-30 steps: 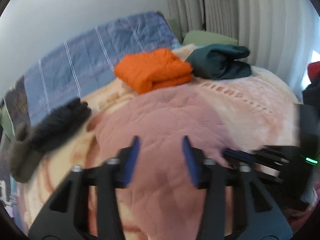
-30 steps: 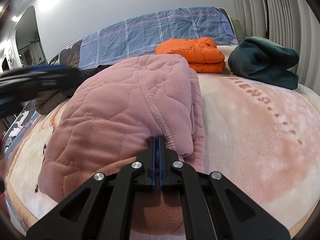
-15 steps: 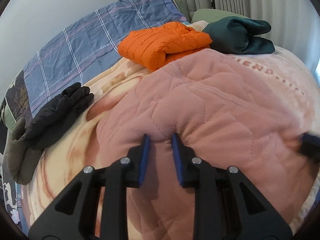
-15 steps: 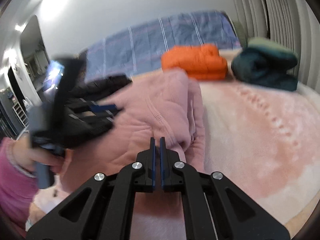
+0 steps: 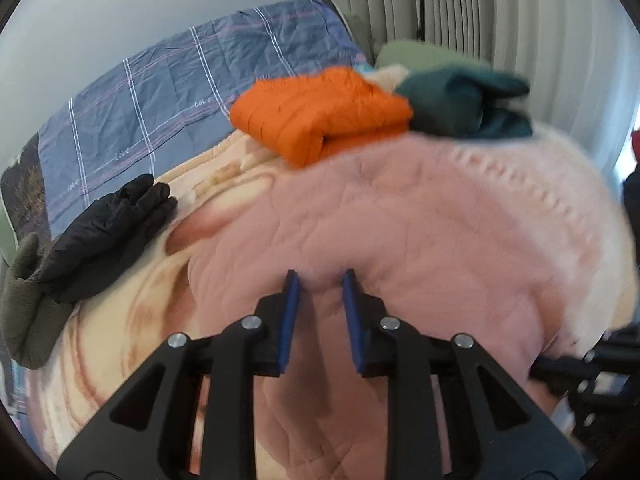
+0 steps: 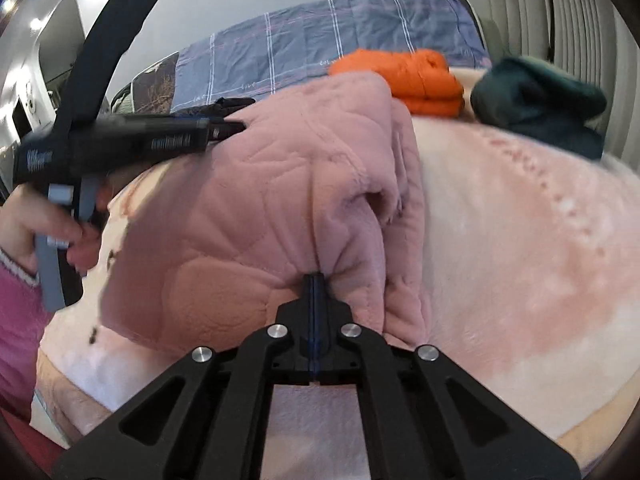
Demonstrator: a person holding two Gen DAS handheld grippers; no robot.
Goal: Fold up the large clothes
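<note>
The pink quilted garment (image 6: 256,216) is spread on the bed (image 6: 520,280). Its near edge is pinched by the right hand-held gripper (image 6: 316,284) at 6 o'clock; the left hand-held gripper (image 5: 318,292) is closing around a raised fold

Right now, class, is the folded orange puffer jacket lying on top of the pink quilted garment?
No. The orange puffer jacket lies farther back on the bed, beside the dark green garment, behind the pink quilted garment.
</note>
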